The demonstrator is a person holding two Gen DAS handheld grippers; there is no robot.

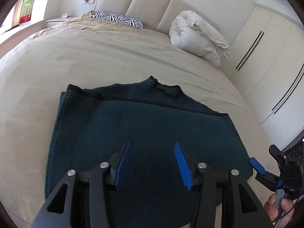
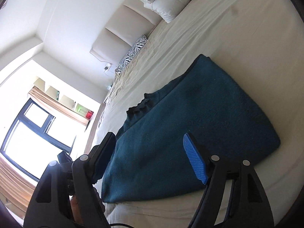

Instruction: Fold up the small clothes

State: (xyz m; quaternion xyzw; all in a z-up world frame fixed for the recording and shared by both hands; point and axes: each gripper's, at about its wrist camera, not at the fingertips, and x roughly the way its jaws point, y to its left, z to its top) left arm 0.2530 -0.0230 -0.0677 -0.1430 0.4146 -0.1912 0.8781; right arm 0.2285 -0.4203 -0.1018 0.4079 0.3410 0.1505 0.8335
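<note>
A dark teal knitted garment with black trim lies folded flat on the beige bed; its collar points toward the headboard. My left gripper is open and empty, hovering just above the garment's near half. My right gripper shows at the garment's right edge, held by a hand. In the right wrist view the garment fills the middle and my right gripper is open, its jaws spread over the garment's near edge, holding nothing.
A rolled white duvet and a zebra-print pillow lie near the padded headboard. White wardrobe doors stand to the right of the bed. A window is at the far side.
</note>
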